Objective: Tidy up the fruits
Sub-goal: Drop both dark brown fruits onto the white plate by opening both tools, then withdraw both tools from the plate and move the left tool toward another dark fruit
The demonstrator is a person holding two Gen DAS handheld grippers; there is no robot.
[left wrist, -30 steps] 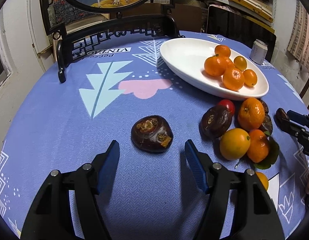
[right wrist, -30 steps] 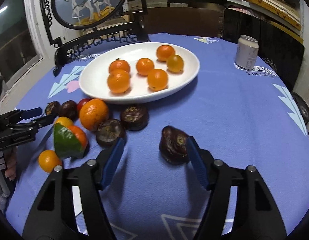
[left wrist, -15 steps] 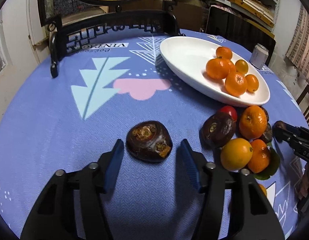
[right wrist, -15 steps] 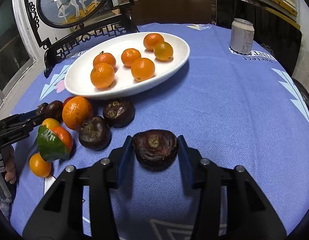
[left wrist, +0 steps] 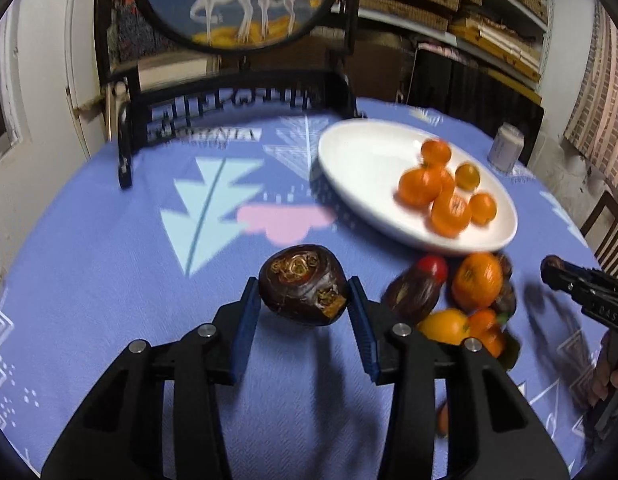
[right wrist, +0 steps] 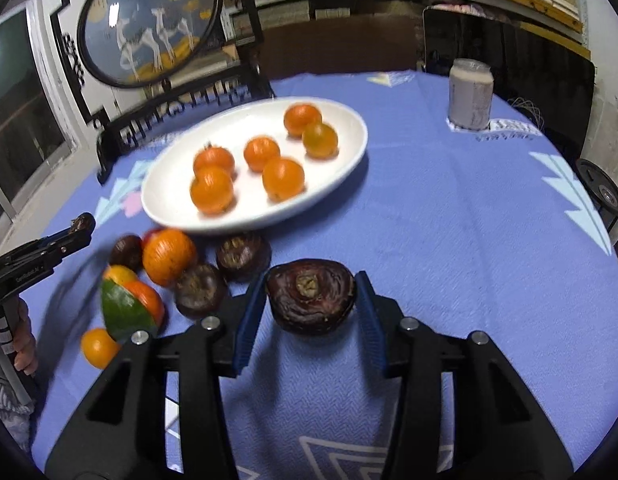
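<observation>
My left gripper (left wrist: 303, 300) is shut on a dark brown water chestnut (left wrist: 302, 285) and holds it above the blue cloth. My right gripper (right wrist: 311, 304) is shut on another dark chestnut (right wrist: 311, 302), also lifted. A white oval plate (left wrist: 361, 168) with several oranges (left wrist: 419, 186) lies beyond; it also shows in the right wrist view (right wrist: 169, 200). A loose pile of oranges (right wrist: 169, 256), dark chestnuts (right wrist: 243, 256) and a green leaf (right wrist: 123, 312) lies on the cloth beside the plate. The right gripper (left wrist: 557, 274) shows at the right edge of the left view.
A black carved stand (left wrist: 237, 92) with a round painted panel stands at the table's back. A drink can (right wrist: 471, 94) stands at the back right. A small red fruit (left wrist: 433, 266) sits in the pile. The table edge curves close on both sides.
Both grippers closed on their chestnuts and lifted them off the cloth. The views have tilted up and back from the table.
</observation>
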